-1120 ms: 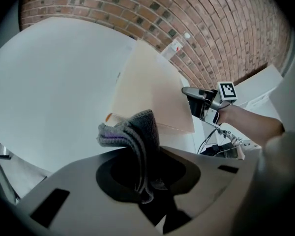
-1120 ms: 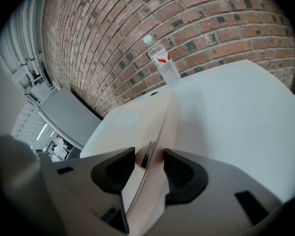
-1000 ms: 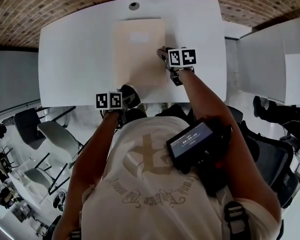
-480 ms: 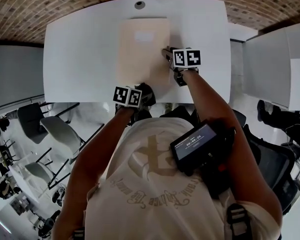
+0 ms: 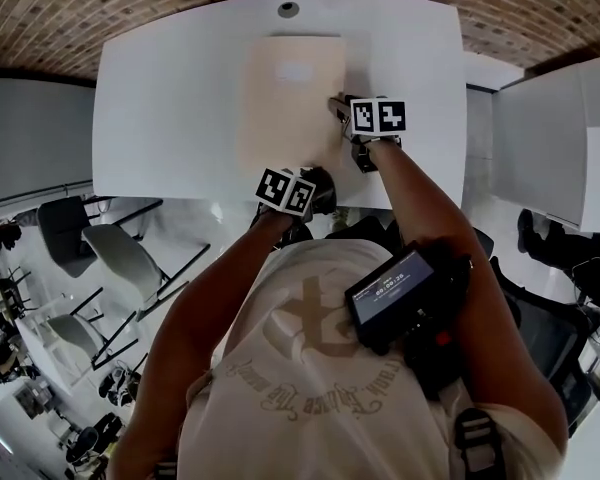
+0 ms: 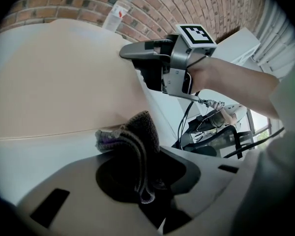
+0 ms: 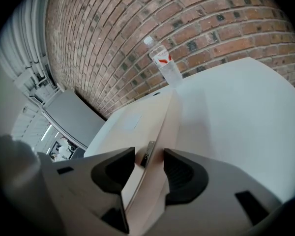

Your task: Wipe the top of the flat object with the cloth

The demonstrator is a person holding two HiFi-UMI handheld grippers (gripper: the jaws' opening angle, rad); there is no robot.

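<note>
The flat object [image 5: 290, 98] is a beige board lying on the white table [image 5: 160, 98]. My left gripper [image 5: 318, 184] is at the board's near edge, shut on a dark knitted cloth [image 6: 135, 141] that bunches between its jaws and touches the table beside the board [image 6: 54, 82]. My right gripper [image 5: 338, 106] is at the board's right edge. In the right gripper view its jaws [image 7: 150, 163] straddle that edge [image 7: 132, 127], one above and one below, closed on it. The right gripper [image 6: 130, 53] also shows in the left gripper view.
A clear water bottle [image 7: 167, 65] stands at the table's far edge by the brick wall, beside a round cable hole [image 5: 288, 9]. Chairs [image 5: 120, 258] stand on the floor at left. Another white table [image 5: 540, 138] is at right.
My left gripper with the cloth has moved right along the table's near edge toward the board's near right corner. The right gripper has stayed on the board's right edge.
</note>
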